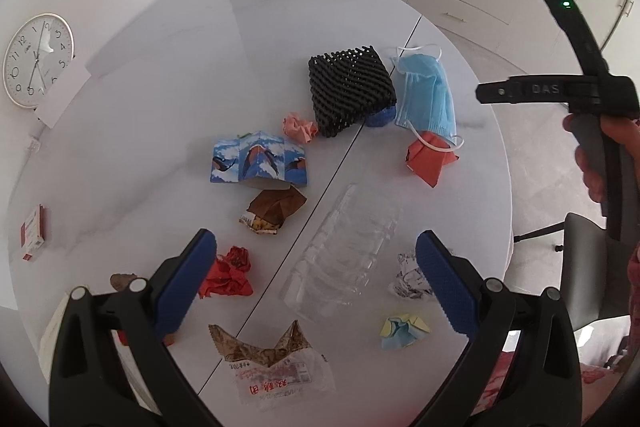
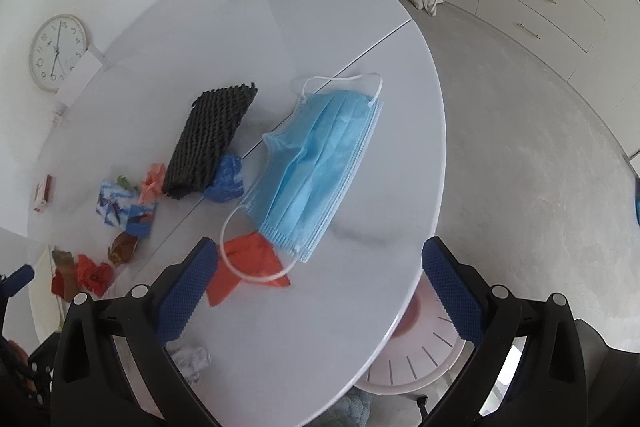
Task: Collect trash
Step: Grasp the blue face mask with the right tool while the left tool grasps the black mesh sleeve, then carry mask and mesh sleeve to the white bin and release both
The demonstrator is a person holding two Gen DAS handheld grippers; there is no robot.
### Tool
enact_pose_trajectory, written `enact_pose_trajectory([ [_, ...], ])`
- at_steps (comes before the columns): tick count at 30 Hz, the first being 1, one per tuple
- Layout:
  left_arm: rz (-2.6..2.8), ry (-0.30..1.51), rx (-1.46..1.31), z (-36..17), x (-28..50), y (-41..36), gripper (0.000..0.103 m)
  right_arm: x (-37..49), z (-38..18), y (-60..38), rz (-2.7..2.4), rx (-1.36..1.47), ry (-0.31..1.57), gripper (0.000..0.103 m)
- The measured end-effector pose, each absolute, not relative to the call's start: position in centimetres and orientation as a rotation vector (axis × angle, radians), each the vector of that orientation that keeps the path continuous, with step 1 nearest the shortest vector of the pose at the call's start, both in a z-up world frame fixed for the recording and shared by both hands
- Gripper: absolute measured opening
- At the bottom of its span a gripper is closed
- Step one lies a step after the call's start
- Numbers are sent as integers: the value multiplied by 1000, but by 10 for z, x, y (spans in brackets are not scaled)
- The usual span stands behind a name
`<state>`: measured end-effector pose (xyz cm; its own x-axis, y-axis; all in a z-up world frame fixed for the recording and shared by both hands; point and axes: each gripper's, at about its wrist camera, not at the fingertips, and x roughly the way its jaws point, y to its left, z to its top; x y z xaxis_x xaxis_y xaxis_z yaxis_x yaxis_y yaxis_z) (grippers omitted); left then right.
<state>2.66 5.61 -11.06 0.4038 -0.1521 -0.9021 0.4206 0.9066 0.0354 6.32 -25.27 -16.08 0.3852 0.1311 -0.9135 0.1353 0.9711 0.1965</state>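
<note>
Trash is scattered on a round white table (image 1: 160, 115). My left gripper (image 1: 316, 243) hovers open over a clear plastic tray (image 1: 344, 255), with red crumpled paper (image 1: 228, 273) by its left finger and a white paper ball (image 1: 408, 277) by its right. A snack wrapper (image 1: 272, 363) lies nearest. My right gripper (image 2: 320, 251) is open above the table's right edge, just short of a blue face mask (image 2: 320, 163) whose ear loop rests on orange paper (image 2: 248, 267). A black foam net (image 2: 212, 139) lies left of the mask.
A bird-print paper (image 1: 260, 163), brown wrapper (image 1: 276, 211), pink paper ball (image 1: 300, 127) and yellow-blue paper (image 1: 404, 331) lie around. A small red-white box (image 1: 34, 233) sits far left. A white slotted bin (image 2: 416, 359) stands under the table's right edge. Chairs flank the table.
</note>
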Motion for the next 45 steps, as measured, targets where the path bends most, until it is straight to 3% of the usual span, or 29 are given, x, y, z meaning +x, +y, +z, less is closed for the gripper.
enact_pose_trajectory([
  [7,-408,1083,274,-116,69,35,96,126,-207,-250,-54,323,1227,78],
  [10,-404,1077,291,-120,86,23,96,136,-218,-248,-35,345,1244,52],
  [12,-403,1078,278,-122,98,14,96,137,-220,-251,-20,367,1237,26],
  [15,-401,1081,242,-122,115,-1,96,133,-219,-263,3,404,1205,15],
  [20,-393,1089,198,-124,145,-39,96,117,-198,-295,31,465,1131,13],
  [26,-305,1179,274,-163,190,-100,94,92,-166,-337,43,491,1050,13],
  [32,-190,1302,360,-213,216,-120,59,74,-146,-367,90,522,982,13],
  [34,-163,1343,328,-221,223,-115,41,70,-144,-371,98,529,970,13],
  [36,-160,1354,262,-220,228,-108,30,64,-142,-380,104,547,961,13],
  [37,-162,1350,238,-217,230,-105,19,60,-142,-385,107,558,957,13],
  [39,-166,1348,207,-212,233,-100,13,52,-142,-393,107,571,950,13],
  [45,-172,1244,193,-176,232,-90,12,23,-150,-413,97,619,947,13],
])
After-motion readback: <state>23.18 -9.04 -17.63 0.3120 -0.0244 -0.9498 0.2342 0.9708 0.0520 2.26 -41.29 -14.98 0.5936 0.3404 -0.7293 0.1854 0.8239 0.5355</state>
